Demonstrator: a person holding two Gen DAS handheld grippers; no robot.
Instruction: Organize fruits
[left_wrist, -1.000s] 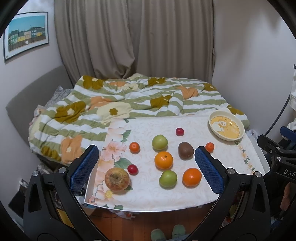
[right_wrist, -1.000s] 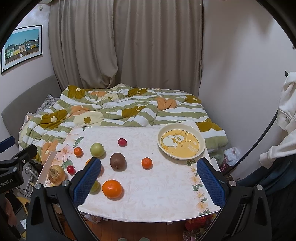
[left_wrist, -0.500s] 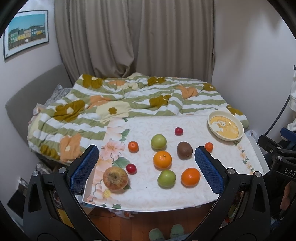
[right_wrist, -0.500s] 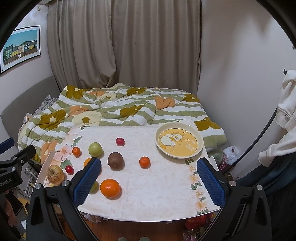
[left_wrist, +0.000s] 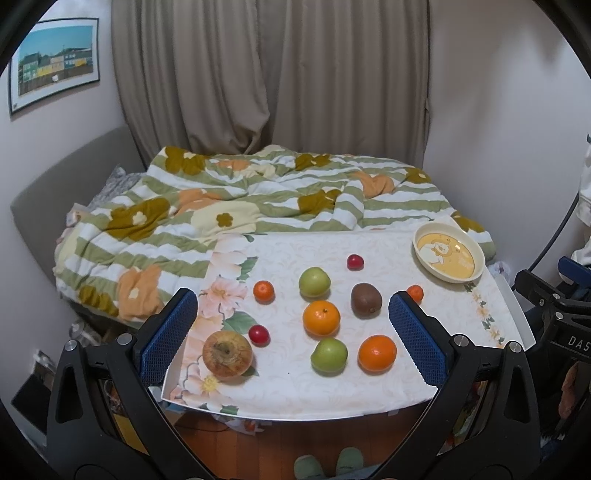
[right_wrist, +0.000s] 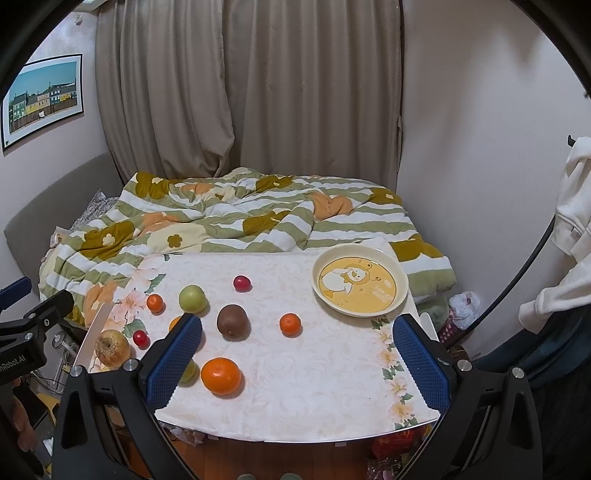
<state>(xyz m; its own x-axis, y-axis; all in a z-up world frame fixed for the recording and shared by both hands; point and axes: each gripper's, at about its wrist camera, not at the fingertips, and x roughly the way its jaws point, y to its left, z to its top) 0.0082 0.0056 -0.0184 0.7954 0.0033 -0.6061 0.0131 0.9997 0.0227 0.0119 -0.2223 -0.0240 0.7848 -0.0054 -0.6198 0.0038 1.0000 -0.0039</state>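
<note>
We count two large oranges (left_wrist: 321, 317), two small mandarins (left_wrist: 263, 291), two green apples (left_wrist: 314, 282) and two red cherries (left_wrist: 258, 334). We also see one kiwi (left_wrist: 366, 299), one brown apple (left_wrist: 227, 353) and one plate (left_wrist: 449, 256).

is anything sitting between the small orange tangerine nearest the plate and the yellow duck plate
Nothing visible does. In the right wrist view the small orange tangerine lies on bare floral tablecloth, with only open cloth between it and the round cream plate with a yellow duck print. The brown kiwi lies on its far side, away from the plate.
</note>
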